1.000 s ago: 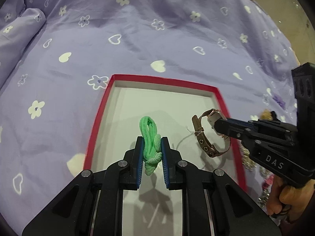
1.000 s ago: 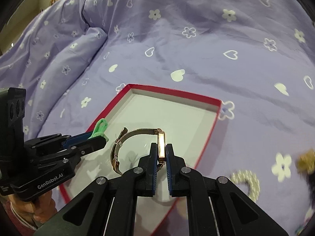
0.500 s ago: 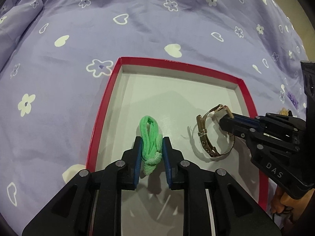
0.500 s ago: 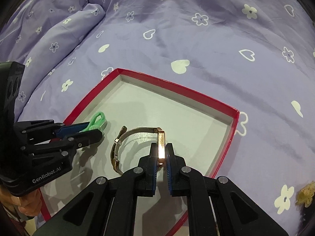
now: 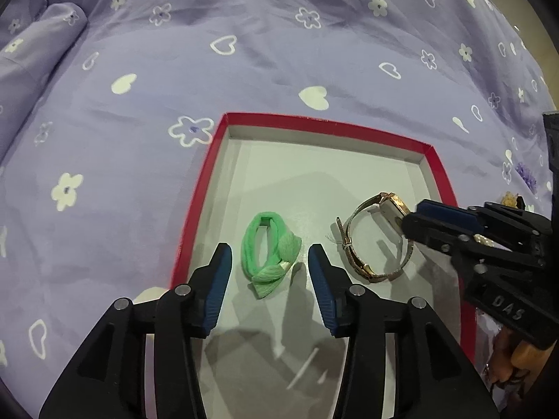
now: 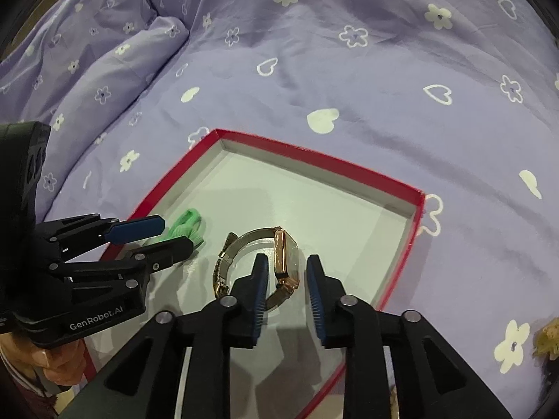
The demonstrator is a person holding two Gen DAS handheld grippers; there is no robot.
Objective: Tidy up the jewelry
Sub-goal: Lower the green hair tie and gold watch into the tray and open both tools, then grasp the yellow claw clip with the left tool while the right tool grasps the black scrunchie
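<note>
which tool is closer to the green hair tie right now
Left. The left tool is open with the green hair tie lying between its fingers in the red box. The right tool is open around the gold watch, off to the tie's right.

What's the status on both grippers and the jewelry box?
Left gripper open, green hair tie lying in red box. Right gripper open around gold watch, also in box. Nothing blocking.
</note>
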